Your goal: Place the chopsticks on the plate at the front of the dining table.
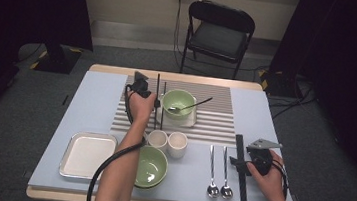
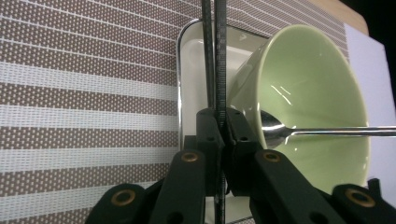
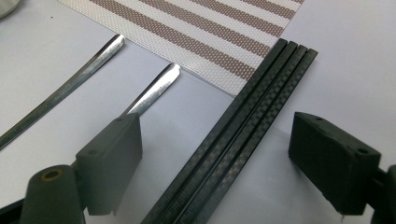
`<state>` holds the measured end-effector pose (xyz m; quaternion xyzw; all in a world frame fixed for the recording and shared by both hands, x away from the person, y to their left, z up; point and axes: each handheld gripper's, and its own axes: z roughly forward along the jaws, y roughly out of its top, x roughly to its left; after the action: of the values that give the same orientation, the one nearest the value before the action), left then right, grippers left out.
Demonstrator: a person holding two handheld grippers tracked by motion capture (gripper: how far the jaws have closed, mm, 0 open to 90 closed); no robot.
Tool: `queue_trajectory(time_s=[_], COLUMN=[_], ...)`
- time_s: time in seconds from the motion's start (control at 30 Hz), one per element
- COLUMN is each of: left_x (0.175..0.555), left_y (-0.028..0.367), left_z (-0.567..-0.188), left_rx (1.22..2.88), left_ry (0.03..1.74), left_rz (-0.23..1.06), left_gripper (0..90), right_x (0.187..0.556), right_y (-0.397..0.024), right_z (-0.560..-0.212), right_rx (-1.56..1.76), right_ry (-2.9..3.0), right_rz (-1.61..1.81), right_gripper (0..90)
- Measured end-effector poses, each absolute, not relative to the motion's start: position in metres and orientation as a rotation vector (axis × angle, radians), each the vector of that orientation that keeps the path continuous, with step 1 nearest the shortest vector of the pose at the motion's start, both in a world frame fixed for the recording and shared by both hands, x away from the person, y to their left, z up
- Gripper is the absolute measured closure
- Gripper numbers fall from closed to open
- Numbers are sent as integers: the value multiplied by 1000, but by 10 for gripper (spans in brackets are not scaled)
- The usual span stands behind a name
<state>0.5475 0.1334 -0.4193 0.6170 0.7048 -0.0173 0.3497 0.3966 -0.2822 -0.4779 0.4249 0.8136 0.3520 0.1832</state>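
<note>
The left gripper point(image 2: 219, 135) has its jaws pinched tight on a pair of black chopsticks point(image 2: 214, 56), and from its own camera the two thin sticks run straight up out of the jaws across the edge of a small white tray point(image 2: 187, 93). Just to the right of the sticks sits the green bowl point(image 2: 322, 93), touching the tray, with a spoon point(image 2: 327, 131) resting in it, handle pointing away. From the high view the left gripper point(image 1: 143, 93) hovers over the striped mat point(image 1: 219, 125), the chopsticks point(image 1: 159, 103) lying alongside that bowl point(image 1: 178, 102). Over on the other side, the right gripper point(image 3: 224, 158) stands wide open, jaws straddling a bundle of spare chopsticks point(image 3: 243, 135) on the table point(image 3: 350, 56) without pressing on them; two loose spoons point(image 3: 140, 98) lie just beside. The high view shows it point(image 1: 240, 163) parked near the table's edge, with a second green bowl point(image 1: 152, 166), two cups point(image 1: 168, 141) and an empty tray point(image 1: 88, 154) well off to its left. This looks like the placing step: the pair is being set down beside the bowl. Next calls for lowering the sticks flat onto the mat, keeping them parallel and clear of the tray rim, then easing the jaws apart.
</note>
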Motion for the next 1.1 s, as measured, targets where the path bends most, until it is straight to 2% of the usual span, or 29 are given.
queue_trajectory(time_s=[1.1], left_x=[552], left_y=[131], left_z=[-436], left_rx=[1629], left_ry=[1854], left_rz=[-46], left_gripper=[861], right_x=[397], right_y=[-282], right_z=[-478], right_rx=[1200], right_ry=[2297], right_rz=[996], right_gripper=[165])
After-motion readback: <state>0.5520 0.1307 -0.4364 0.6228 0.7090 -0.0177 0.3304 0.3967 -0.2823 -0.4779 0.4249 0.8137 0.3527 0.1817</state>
